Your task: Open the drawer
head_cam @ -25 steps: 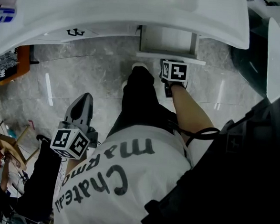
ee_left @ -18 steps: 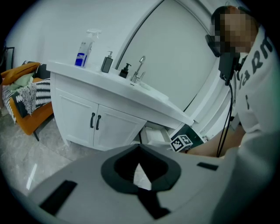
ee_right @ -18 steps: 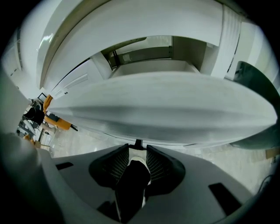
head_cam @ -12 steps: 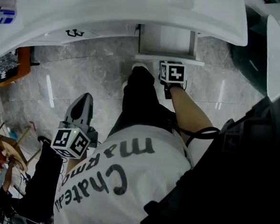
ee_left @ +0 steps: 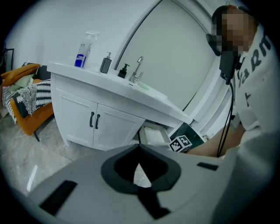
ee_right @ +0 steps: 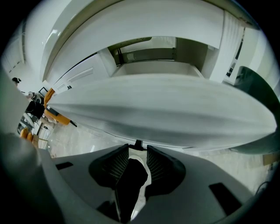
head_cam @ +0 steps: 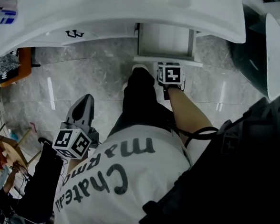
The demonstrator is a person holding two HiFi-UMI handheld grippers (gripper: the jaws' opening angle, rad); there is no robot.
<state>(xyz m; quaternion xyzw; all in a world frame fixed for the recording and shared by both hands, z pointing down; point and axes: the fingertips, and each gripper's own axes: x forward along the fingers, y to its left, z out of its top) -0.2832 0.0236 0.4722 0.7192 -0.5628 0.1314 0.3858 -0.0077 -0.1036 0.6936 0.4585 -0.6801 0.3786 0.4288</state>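
The white drawer [head_cam: 165,41] stands partly pulled out from under the vanity counter [head_cam: 113,11]. Its front panel [ee_right: 166,109] fills the right gripper view. A small dark handle [ee_right: 138,143] sticks out of the panel's lower edge, and my right gripper [ee_right: 138,149] is shut on it, ribbed pads on either side. In the head view the right gripper [head_cam: 169,65] points steeply down at the drawer front [head_cam: 148,60], its tips hidden under the marker cube. My left gripper [head_cam: 84,103] hangs over the floor at the left, shut and holding nothing, its tips meeting in its own view [ee_left: 139,147].
The person's dark trouser leg and white shoe [head_cam: 141,85] stand just left of the drawer. Cupboard doors with dark handles [ee_left: 94,120] lie left of it. A spray bottle [ee_left: 82,54], dispensers and a tap [ee_left: 138,72] sit on the counter. An orange chair with clothes [ee_left: 22,96] stands far left.
The drawer front and the right gripper have come slightly further out from under the counter. The left gripper has stayed in place.
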